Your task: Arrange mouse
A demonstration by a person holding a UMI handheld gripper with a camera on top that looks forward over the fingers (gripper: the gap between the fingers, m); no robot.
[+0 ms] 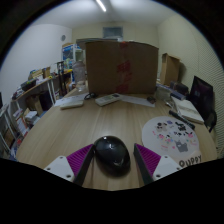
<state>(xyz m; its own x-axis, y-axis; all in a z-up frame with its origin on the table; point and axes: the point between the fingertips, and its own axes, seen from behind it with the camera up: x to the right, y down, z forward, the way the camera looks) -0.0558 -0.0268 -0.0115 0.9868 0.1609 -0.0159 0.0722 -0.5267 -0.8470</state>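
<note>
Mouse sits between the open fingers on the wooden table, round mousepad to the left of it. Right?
Not quite. In the gripper view the round mousepad lies to the right of the mouse, not the left. The rest holds: the mouse sits between the open fingers of the gripper, on the wooden table.

Bare wood of the round wooden table point(95, 122) stretched ahead of the jaws, leaving a broad open lane up the middle. The black computer mouse point(111, 154) filled the gap between the open fingers. A round white printed mat point(172, 135) lay to the right. At the far edge, a tall brown cardboard box point(121, 66), a white keyboard point(122, 99) and stacked papers point(185, 108) closed the way.
</note>
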